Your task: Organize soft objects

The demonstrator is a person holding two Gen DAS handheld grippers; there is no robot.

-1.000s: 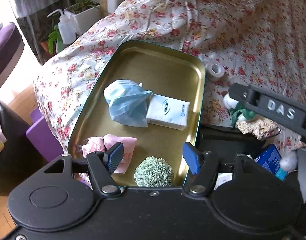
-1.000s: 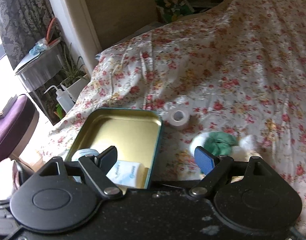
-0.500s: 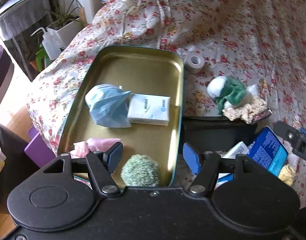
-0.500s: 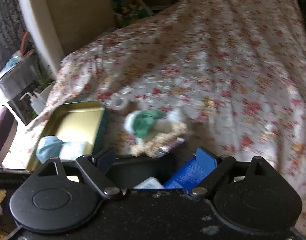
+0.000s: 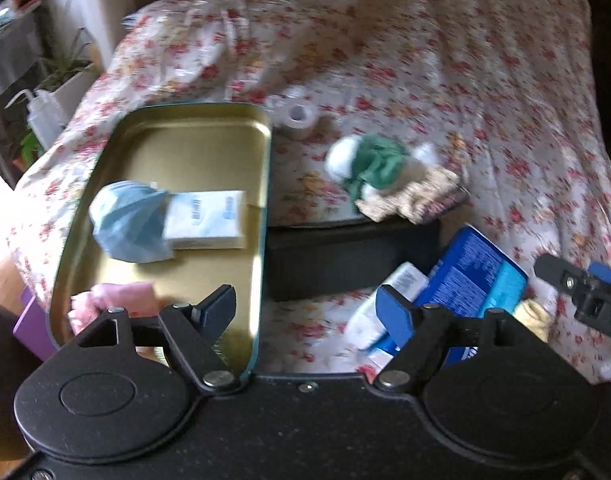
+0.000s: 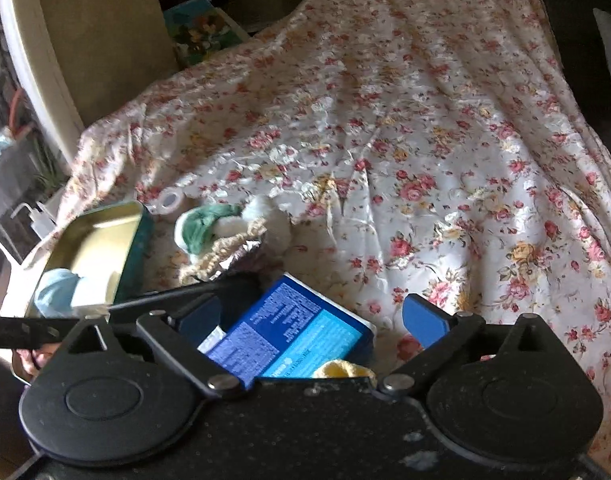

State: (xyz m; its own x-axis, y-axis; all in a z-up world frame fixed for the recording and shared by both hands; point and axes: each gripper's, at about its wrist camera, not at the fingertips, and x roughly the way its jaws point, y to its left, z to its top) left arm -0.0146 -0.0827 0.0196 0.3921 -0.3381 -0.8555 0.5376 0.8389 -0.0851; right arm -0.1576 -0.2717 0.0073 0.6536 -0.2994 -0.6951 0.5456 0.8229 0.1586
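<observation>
With both tools' jaws just opened wide and gripping nothing, the right tool (image 6: 311, 322) over the blue pack (image 6: 293, 336) on the bed (image 6: 425, 140) risks pinching the yellow soft thing (image 6: 341, 369) beside it, missing the tray (image 5: 177, 136).

A gold tray (image 5: 193, 148) with a teal rim is lying on a white bedspread (image 6: 445, 128) patterned with red and yellow flowers, carrying a pale blue mask (image 5: 129, 220), a white packet (image 5: 207, 220) and a pink cloth (image 5: 121, 296), while a blue box (image 6: 289, 336) is showing white print
</observation>
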